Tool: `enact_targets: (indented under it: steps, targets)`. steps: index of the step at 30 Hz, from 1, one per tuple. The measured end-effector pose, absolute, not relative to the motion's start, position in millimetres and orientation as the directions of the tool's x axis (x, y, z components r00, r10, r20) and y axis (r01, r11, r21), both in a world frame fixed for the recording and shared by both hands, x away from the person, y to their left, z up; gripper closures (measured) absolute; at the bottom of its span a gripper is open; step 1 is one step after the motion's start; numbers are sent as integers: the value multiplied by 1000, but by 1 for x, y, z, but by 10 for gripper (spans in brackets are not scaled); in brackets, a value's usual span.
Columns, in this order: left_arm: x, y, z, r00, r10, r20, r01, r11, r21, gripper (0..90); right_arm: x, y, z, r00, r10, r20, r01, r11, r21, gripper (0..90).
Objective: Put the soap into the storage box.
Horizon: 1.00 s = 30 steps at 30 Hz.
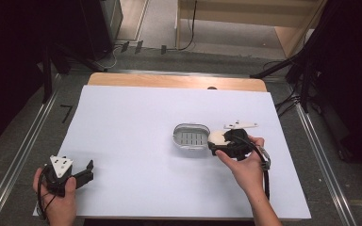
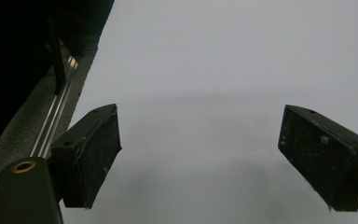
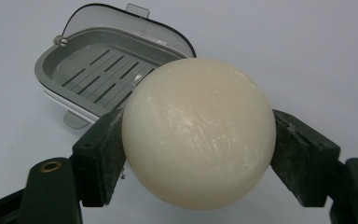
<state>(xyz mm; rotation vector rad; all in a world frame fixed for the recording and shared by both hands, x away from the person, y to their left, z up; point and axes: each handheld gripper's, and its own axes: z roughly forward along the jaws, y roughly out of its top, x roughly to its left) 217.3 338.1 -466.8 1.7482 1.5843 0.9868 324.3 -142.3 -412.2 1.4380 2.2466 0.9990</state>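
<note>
Near the tabletop's right edge we have the right claw (image 3: 198, 154) clamped on a round soap (image 3: 198, 133) just beside the open soap dish (image 3: 74, 70), left claw (image 2: 200, 158) apart and idle; the smooth soap could squirt out.

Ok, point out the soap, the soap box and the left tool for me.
soap (image 3: 198, 133), right gripper view, middle of its rounded face.
soap box (image 3: 98, 70), right gripper view, slotted grey tray floor.
left tool (image 2: 200, 158), left gripper view, midway between its open jaws.
</note>
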Motion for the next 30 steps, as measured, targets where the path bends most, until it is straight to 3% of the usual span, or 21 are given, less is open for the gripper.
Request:
enact_targets:
  steps: [30]
  targets:
    - [218, 338, -467, 24, 989, 144, 568, -133, 812, 138, 341, -105, -406, -491, 862, 123, 670, 284, 686, 255]
